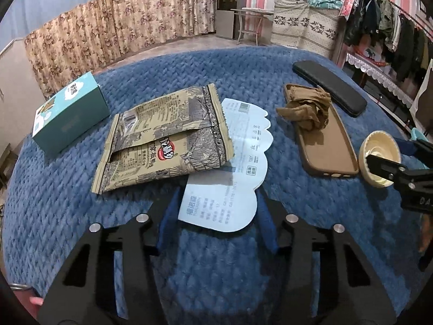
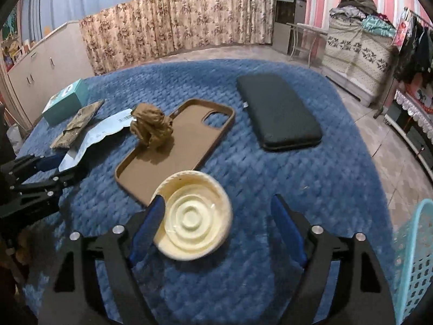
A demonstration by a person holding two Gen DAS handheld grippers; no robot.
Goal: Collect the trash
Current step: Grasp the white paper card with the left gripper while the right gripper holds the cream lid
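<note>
Trash is spread over the blue blanket (image 1: 81, 216) on the worktop, and two pieces of it are placed directly at the two grippers. A pale blue label sheet (image 1: 232, 168) with a wavy edge is seen in the left wrist view; its long axis runs from near to far, and its near end is found between the blue pads of the left hand-held gripper (image 1: 216, 214). Its far part is covered by a brown snack wrapper (image 1: 165, 140), so a lift of the sheet is judged to disturb the wrapper. The jaws of this gripper are kept partly open around the sheet; no pressing of the pads on the paper can be seen, so the sheet is not counted as gripped.

A cream round lid (image 2: 193, 216) is seen in the right wrist view, tilted, near the right hand-held gripper (image 2: 219, 230). The left pad is placed at the rim of the lid, perhaps touching it; the right pad is kept well apart from it. This gripper is widely open and nothing is held.

A crumpled brown paper (image 2: 151, 130) is lying on a brown phone case (image 2: 186, 135), farther away, between the two grippers. A turquoise basket (image 2: 414, 257) is visible at the right edge and is judged to be the place for the trash.
</note>
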